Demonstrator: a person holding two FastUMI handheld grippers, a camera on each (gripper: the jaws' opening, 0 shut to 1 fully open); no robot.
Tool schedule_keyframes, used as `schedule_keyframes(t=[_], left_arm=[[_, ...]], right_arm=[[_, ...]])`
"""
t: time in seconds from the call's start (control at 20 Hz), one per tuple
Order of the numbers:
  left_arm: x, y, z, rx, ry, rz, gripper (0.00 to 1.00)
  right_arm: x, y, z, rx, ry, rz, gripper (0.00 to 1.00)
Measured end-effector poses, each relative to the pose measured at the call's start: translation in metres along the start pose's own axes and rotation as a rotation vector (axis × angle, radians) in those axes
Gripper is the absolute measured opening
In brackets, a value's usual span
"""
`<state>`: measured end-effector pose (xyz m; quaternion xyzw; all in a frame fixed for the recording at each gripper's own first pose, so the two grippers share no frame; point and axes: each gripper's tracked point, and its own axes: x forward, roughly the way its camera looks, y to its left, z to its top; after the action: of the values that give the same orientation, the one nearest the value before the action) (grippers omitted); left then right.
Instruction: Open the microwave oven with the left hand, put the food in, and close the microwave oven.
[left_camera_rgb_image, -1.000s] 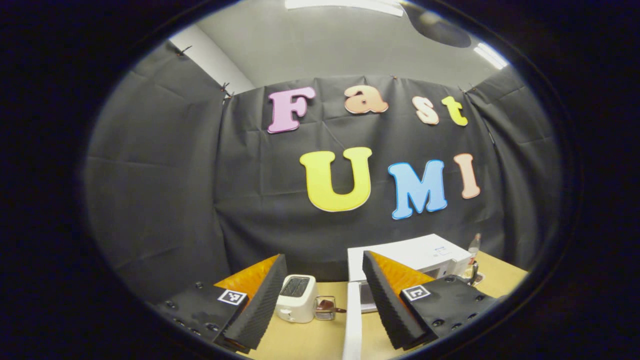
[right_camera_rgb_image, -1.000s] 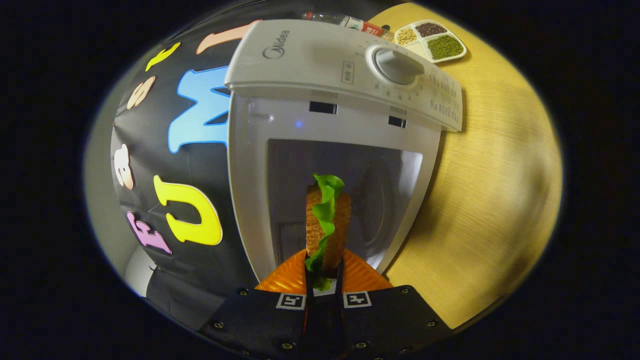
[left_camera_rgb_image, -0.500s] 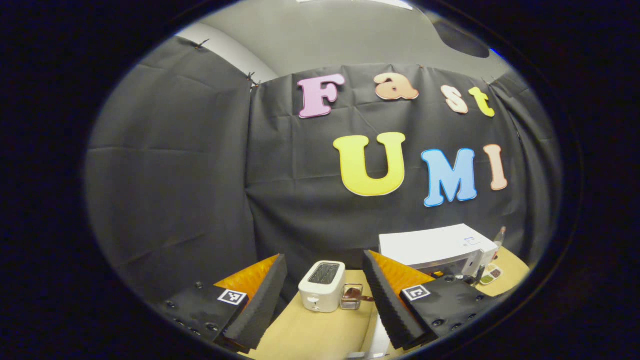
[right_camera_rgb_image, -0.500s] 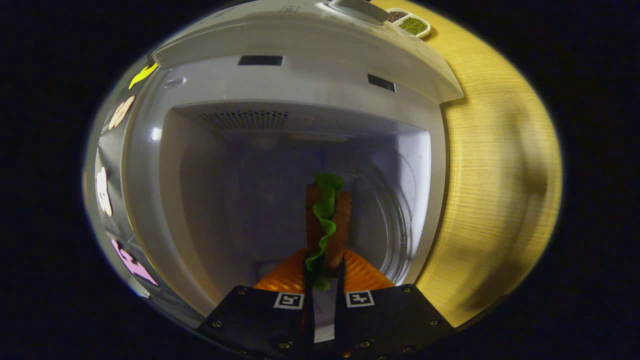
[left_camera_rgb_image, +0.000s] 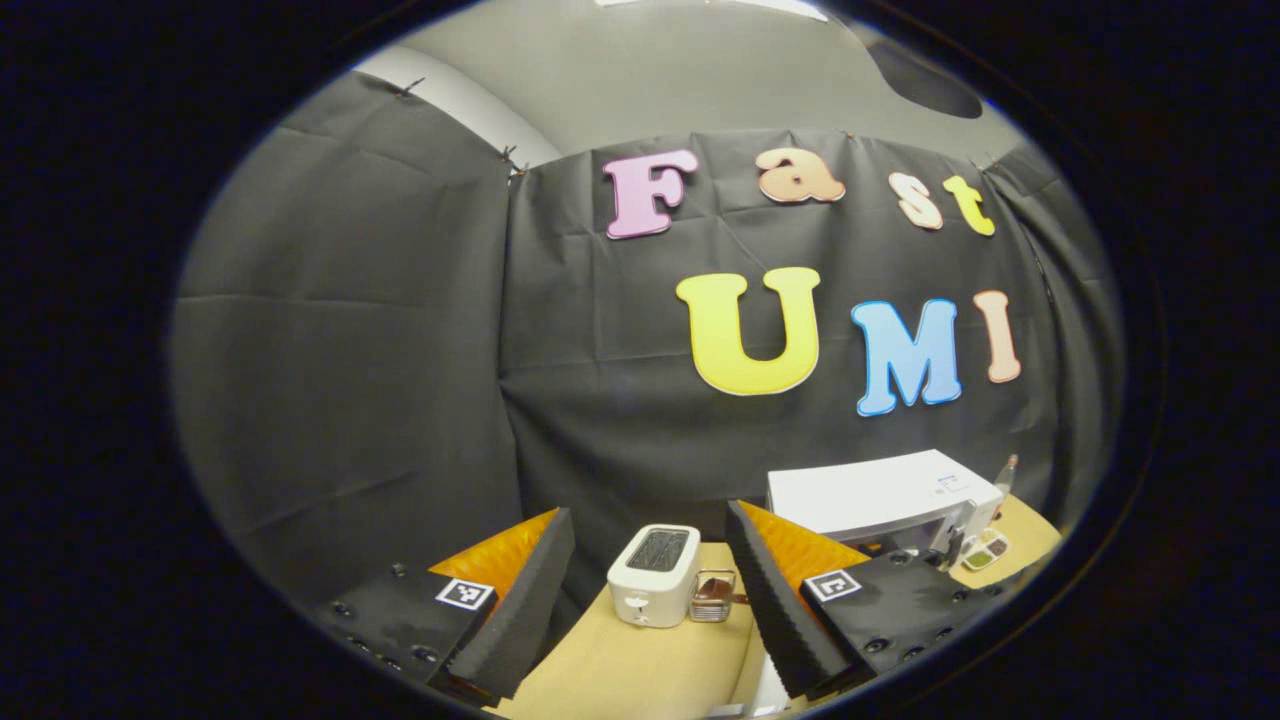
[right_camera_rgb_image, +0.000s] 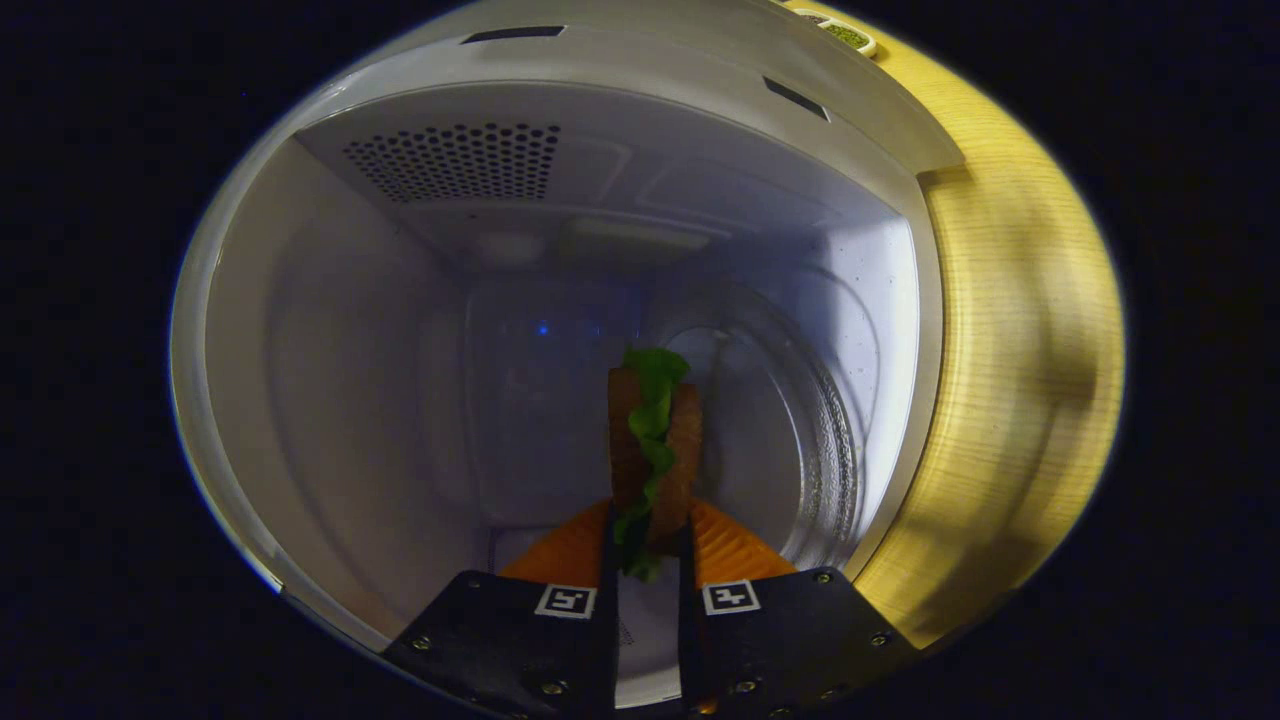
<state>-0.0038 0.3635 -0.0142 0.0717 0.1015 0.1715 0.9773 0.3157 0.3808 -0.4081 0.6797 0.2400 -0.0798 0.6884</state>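
Toaster (left_camera_rgb_image: 652, 574) left of microwave (left_camera_rgb_image: 880, 498) on table (left_camera_rgb_image: 640, 670)

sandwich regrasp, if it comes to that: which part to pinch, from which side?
Pinch the two bread faces, as the right gripper does now: fingers flat on the slices near the sandwich end closest to the camera, lettuce edge between them. Flat faces suit the pads; gripping edge-on would probably splay the layers. Approach from the microwave opening.

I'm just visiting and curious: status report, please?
Right gripper shut on sandwich, inside the open microwave. Left gripper open, holding nothing. Glass turntable bare; nothing blocking.
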Motion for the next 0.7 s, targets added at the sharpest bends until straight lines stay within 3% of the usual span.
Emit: schedule_keyframes(t=[0.1, 0.2, 0.25, 0.3, 0.35, 0.4, 0.6, 0.7], left_arm=[[0.001, -0.001, 0.000, -0.006, -0.005, -0.005, 1.00], [-0.001, -0.003, 0.000, -0.014, -0.009, -0.016, 1.00], [-0.002, -0.003, 0.002, -0.015, -0.013, -0.021, 0.97], [-0.003, -0.005, 0.002, -0.016, -0.019, -0.026, 1.00], [-0.005, -0.007, 0.004, -0.016, -0.022, -0.029, 0.97], [-0.005, -0.009, 0.004, -0.021, -0.025, -0.034, 0.97], [-0.009, -0.017, 0.006, -0.041, -0.039, -0.065, 1.00], [-0.010, -0.022, 0.008, -0.048, -0.048, -0.084, 0.97]], right_arm=[[-0.005, -0.001, -0.001, -0.006, 0.005, -0.013, 0.29], [-0.010, 0.000, -0.003, -0.040, 0.022, -0.025, 0.31], [-0.011, 0.000, -0.004, -0.064, 0.037, -0.028, 0.37], [-0.014, -0.001, -0.009, -0.086, 0.064, -0.038, 0.48], [-0.017, -0.001, -0.012, -0.104, 0.082, -0.041, 0.60], [-0.022, -0.002, -0.013, -0.120, 0.096, -0.043, 0.80], [-0.051, -0.008, -0.004, -0.167, 0.109, -0.042, 0.94], [-0.068, -0.009, 0.003, -0.207, 0.120, -0.042, 0.94]])
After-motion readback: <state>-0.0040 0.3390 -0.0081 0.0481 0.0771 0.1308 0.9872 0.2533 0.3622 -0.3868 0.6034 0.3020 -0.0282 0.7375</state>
